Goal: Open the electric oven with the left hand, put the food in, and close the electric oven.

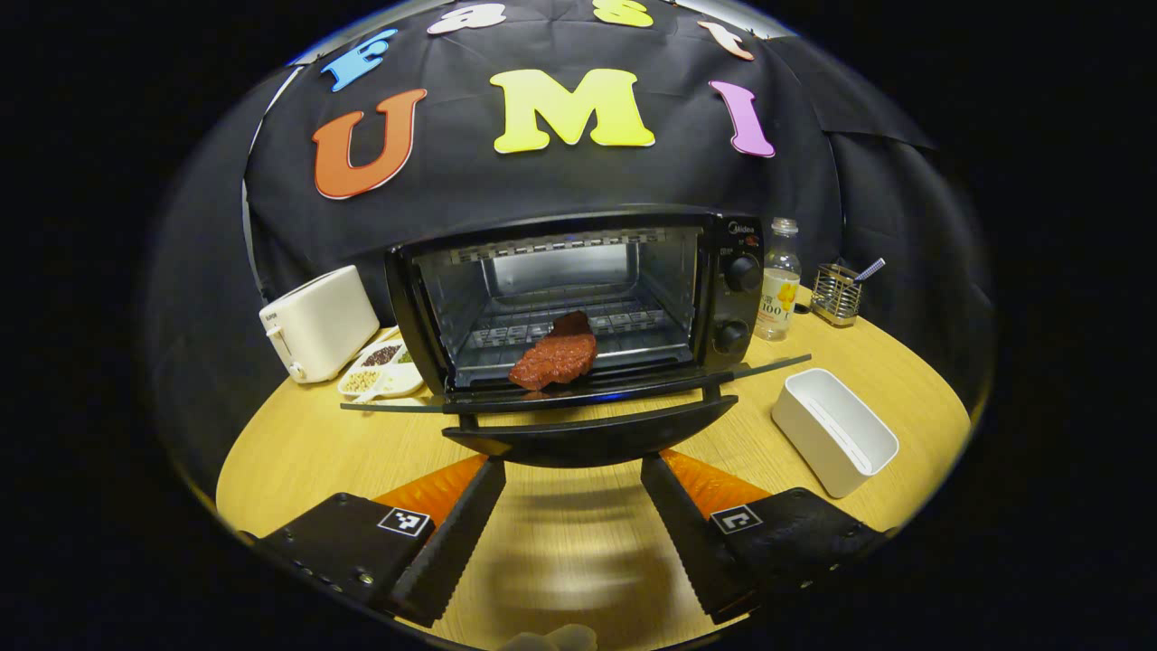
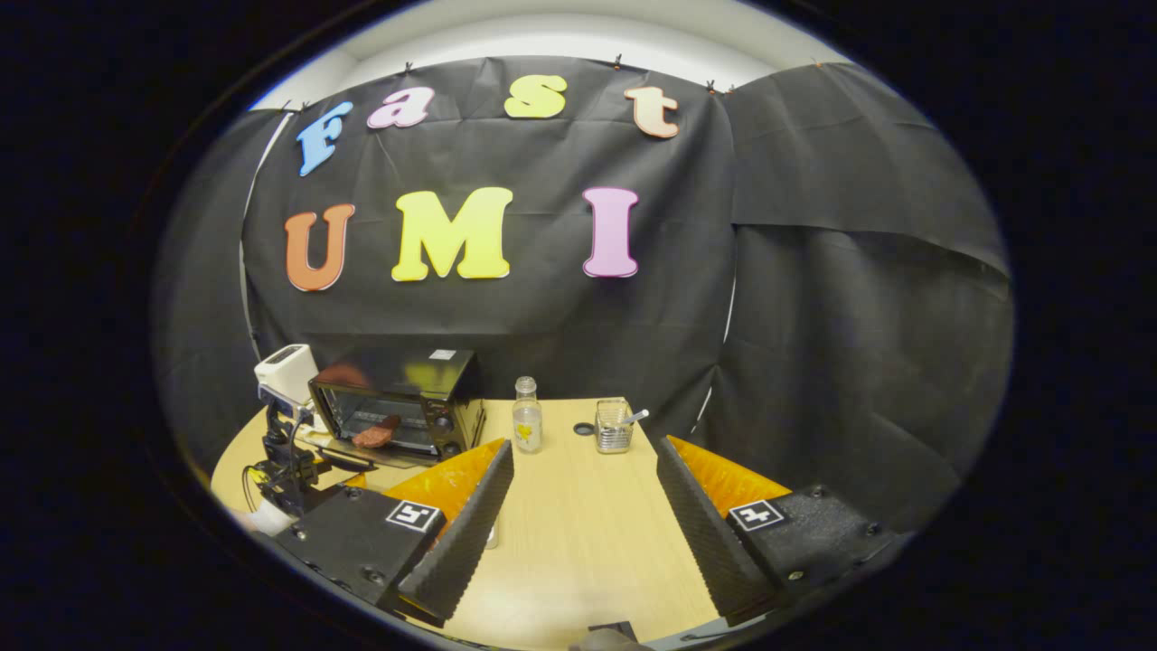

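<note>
Left gripper [image 1: 571, 506] nearest, jaws wide apart, holding nothing, low over worktop [image 1: 578, 551], just before oven door [image 1: 578, 398]. Door down flat. Red food [image 1: 554, 360] sits at front of rack inside electric oven [image 1: 578, 298], near worktop's back edge. Toaster [image 1: 318, 323] left of oven, bottle [image 1: 779, 280] right. White box [image 1: 836, 429] near right edge. Right gripper [image 2: 583, 506] jaws also apart, holding nothing, over worktop.

The electric oven [image 1: 578, 303] stands with its door [image 1: 578, 398] down, the food [image 1: 554, 360] at its front edge, left gripper [image 1: 573, 506] spread wide just before the handle
</note>
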